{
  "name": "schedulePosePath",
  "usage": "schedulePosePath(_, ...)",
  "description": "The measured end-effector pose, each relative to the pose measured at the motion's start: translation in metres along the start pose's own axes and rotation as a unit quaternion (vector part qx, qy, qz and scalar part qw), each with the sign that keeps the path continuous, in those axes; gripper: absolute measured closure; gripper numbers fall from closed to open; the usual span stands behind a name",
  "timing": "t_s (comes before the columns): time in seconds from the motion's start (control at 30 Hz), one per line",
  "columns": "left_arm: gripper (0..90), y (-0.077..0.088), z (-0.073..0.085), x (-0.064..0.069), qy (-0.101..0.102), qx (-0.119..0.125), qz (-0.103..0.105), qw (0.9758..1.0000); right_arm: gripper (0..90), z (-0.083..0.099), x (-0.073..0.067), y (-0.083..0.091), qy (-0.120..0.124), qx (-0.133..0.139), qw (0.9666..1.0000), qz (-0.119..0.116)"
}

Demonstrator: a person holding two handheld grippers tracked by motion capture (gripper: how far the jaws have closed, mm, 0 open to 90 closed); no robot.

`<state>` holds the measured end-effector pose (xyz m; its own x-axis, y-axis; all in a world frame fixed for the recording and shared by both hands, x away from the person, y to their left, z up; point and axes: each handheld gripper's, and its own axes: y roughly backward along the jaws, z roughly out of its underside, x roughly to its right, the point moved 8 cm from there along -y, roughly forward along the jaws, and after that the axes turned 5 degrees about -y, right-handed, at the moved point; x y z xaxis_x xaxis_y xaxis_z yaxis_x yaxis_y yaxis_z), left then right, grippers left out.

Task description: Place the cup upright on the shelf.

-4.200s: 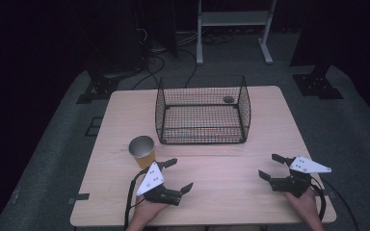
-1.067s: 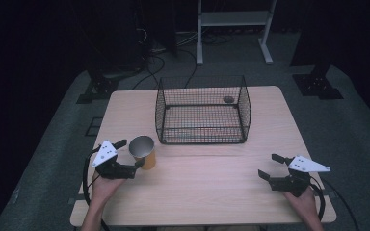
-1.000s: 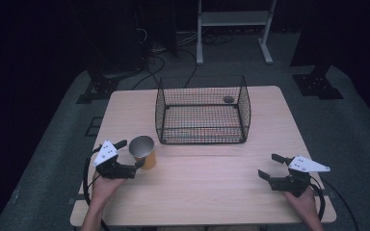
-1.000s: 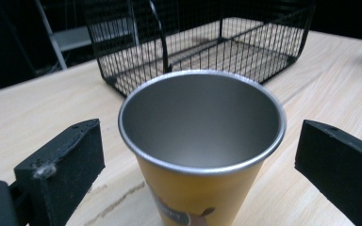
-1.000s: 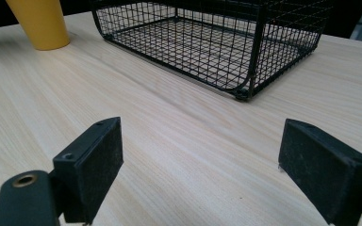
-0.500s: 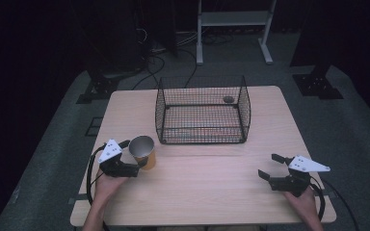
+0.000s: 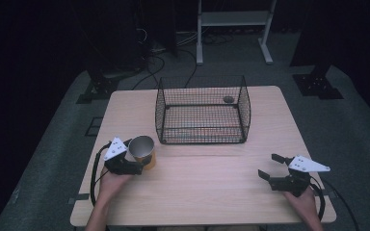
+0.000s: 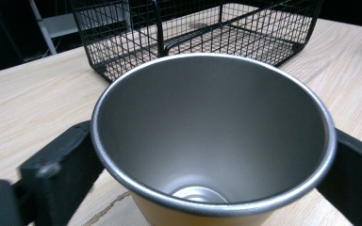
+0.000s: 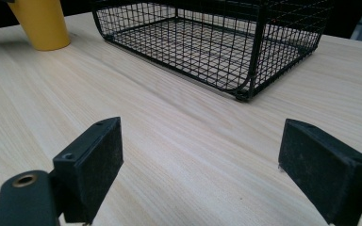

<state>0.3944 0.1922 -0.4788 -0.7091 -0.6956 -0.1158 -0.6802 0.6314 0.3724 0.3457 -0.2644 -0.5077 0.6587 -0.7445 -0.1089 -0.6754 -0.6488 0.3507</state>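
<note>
Now the left gripper (image 7: 136, 166) has its jaws on either side of the yellow cup (image 7: 142, 151), pressed against its wall just under the steel rim; the cup stands upright near the table's (image 7: 212, 192) 8 o'clock edge. At 12 o'clock from the cup's far side sits the black wire basket (image 7: 202, 110). Well apart, toward 4 o'clock, the right gripper (image 7: 273, 166) hovers low over bare wood, jaws spread wide and holding nothing.
</note>
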Motion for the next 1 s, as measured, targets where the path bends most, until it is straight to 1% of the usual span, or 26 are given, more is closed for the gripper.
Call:
schedulePosePath(0.13, 6.8, 0.0, -0.001, -0.001, 0.003, 0.005, 0.001, 1.0, 13.3, 0.0, 0.0, 0.0, 0.0, 0.0, 1.0, 0.0)
schedulePosePath(0.2, 12.5, 0.0, -0.002, 0.0, -0.003, 0.005, 0.004, 1.0, 13.3, 0.0, 0.0, 0.0, 0.0, 0.0, 1.0, 0.0)
schedulePosePath(0.37, 13.0, 0.0, -0.002, 0.0, -0.002, 0.004, 0.002, 1.0, 13.3, 0.0, 0.0, 0.0, 0.0, 0.001, 1.0, 0.0)
schedulePosePath(0.43, 13.1, 0.0, -0.004, 0.001, -0.003, 0.008, 0.003, 1.0, 13.3, 0.0, 0.0, 0.0, 0.0, 0.001, 1.0, -0.001)
schedulePosePath(0.47, 13.2, 0.002, -0.009, 0.004, -0.003, 0.017, 0.006, 0.9998, 13.3, 0.0, 0.0, 0.0, -0.002, 0.001, 1.0, -0.001)
schedulePosePath(0.5, 13.2, 0.002, -0.009, 0.004, -0.003, 0.017, 0.006, 0.9998, 13.3, 0.0, 0.0, 0.0, -0.002, 0.001, 1.0, -0.001)
schedulePosePath(0.57, 13.2, 0.002, -0.015, 0.007, -0.005, 0.029, 0.009, 0.9995, 13.3, 0.0, 0.0, 0.0, -0.004, 0.002, 1.0, -0.002)
schedulePosePath(0.6, 13.2, 0.002, -0.017, 0.009, -0.006, 0.033, 0.011, 0.9994, 13.3, 0.0, 0.0, 0.0, -0.004, 0.002, 1.0, -0.002)
schedulePosePath(0.63, 13.2, 0.001, -0.022, 0.014, -0.008, 0.036, 0.021, 0.9991, 13.3, 0.0, 0.0, 0.0, -0.004, 0.002, 1.0, -0.001)
schedulePosePath(0.67, 13.2, 0.001, -0.022, 0.014, -0.008, 0.036, 0.021, 0.9991, 13.3, 0.0, 0.0, 0.0, -0.004, 0.002, 1.0, -0.001)
schedulePosePath(0.7, 13.2, -0.001, -0.028, 0.02, -0.011, 0.037, 0.032, 0.9987, 13.2, 0.0, 0.0, 0.0, -0.003, 0.002, 1.0, -0.001)
schedulePosePath(0.73, 13.2, -0.001, -0.028, 0.02, -0.011, 0.037, 0.032, 0.9987, 13.2, 0.0, 0.0, 0.0, -0.003, 0.002, 1.0, -0.001)
schedulePosePath(0.83, 13.2, -0.004, -0.04, 0.029, -0.018, 0.047, 0.049, 0.9975, 13.2, 0.0, 0.0, 0.0, -0.003, 0.002, 1.0, -0.001)
schedulePosePath(0.9, 13.3, -0.006, -0.047, 0.035, -0.027, 0.048, 0.058, 0.9968, 13.2, 0.0, 0.0, 0.0, -0.003, 0.003, 1.0, -0.001)
schedulePosePath(0.93, 13.3, -0.009, -0.054, 0.041, -0.034, 0.051, 0.066, 0.9959, 13.3, 0.0, 0.0, 0.0, -0.002, 0.003, 1.0, -0.001)
schedulePosePath(0.97, 13.3, -0.009, -0.054, 0.041, -0.034, 0.051, 0.066, 0.9959, 13.3, 0.0, 0.0, 0.0, -0.002, 0.003, 1.0, -0.001)
schedulePosePath(1.0, 13.3, -0.01, -0.059, 0.045, -0.037, 0.054, 0.072, 0.9952, 13.2, 0.0, 0.0, 0.001, -0.001, 0.003, 1.0, -0.001)
